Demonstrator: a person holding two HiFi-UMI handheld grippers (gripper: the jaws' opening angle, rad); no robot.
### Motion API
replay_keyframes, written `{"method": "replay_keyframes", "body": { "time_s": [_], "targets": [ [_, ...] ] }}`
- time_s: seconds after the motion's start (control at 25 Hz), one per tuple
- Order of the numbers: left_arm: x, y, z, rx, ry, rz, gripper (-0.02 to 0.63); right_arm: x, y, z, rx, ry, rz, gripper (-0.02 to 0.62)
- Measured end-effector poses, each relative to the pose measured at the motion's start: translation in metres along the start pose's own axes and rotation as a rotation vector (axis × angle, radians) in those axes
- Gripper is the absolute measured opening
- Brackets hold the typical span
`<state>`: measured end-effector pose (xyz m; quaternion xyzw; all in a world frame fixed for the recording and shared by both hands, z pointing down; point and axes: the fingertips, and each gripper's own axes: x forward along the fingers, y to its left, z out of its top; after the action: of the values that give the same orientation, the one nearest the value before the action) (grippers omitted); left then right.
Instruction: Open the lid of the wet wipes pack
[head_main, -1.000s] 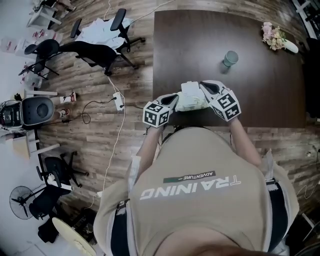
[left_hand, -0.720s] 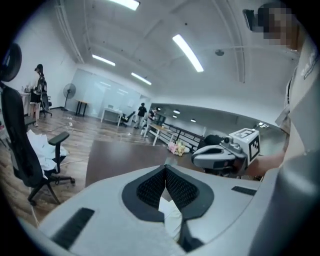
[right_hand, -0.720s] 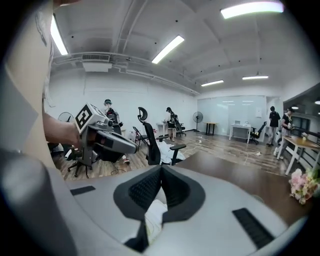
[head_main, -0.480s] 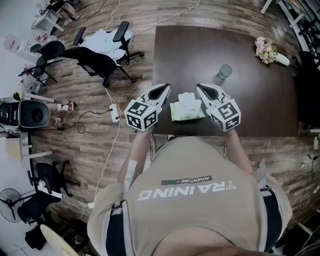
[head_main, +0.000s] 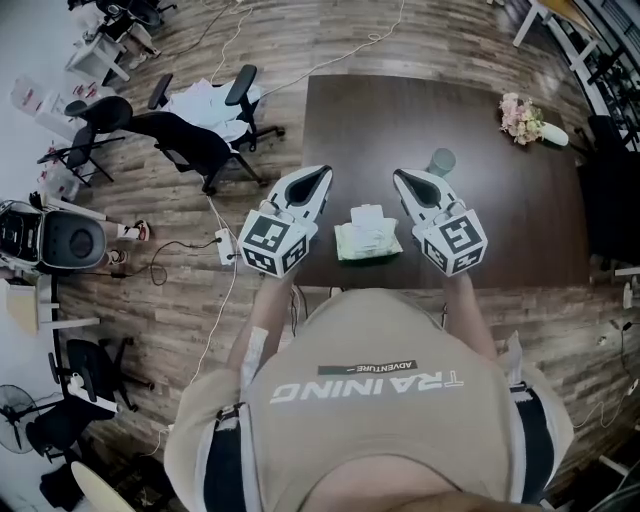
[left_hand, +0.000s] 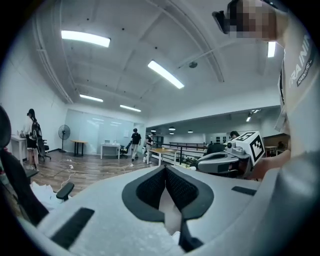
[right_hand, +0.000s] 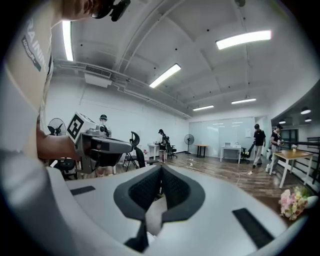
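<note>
The wet wipes pack (head_main: 367, 234), pale green with a white lid on top, lies on the dark table (head_main: 500, 210) near its front edge. Whether the lid is up I cannot tell. My left gripper (head_main: 319, 176) hangs in the air to the left of the pack, my right gripper (head_main: 402, 178) to its right. Both are well above the table and point away from the person. Neither touches the pack. In the left gripper view the jaws (left_hand: 165, 168) are shut with nothing between them. The right gripper view shows the same (right_hand: 161, 168).
A grey-green cup (head_main: 440, 161) stands on the table behind the pack, a small flower bunch (head_main: 523, 118) at the far right corner. Black office chairs (head_main: 195, 140) and a cable with a power strip (head_main: 222, 246) are on the wooden floor to the left. People stand far off in the room.
Both grippers have left the pack, risen and spread apart to either side. The pack stays on the table.
</note>
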<state>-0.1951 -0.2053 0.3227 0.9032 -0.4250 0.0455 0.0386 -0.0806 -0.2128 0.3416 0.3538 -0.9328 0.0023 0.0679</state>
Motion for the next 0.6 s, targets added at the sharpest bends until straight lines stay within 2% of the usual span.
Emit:
{"method": "replay_keyframes", "body": {
  "time_s": [0.16, 0.44, 0.6],
  "targets": [
    [-0.004, 0.005, 0.014, 0.056, -0.024, 0.035, 0.009, -0.002, 0.000, 0.005, -0.002, -0.018, -0.008, 0.014],
    [-0.006, 0.012, 0.016, 0.041, -0.058, 0.066, 0.009, -0.007, 0.000, 0.008, -0.081, 0.004, -0.059, 0.014],
    [-0.001, 0.011, 0.012, 0.038, -0.042, 0.045, 0.009, -0.005, -0.001, 0.007, -0.062, 0.008, -0.059, 0.014]
  ]
}}
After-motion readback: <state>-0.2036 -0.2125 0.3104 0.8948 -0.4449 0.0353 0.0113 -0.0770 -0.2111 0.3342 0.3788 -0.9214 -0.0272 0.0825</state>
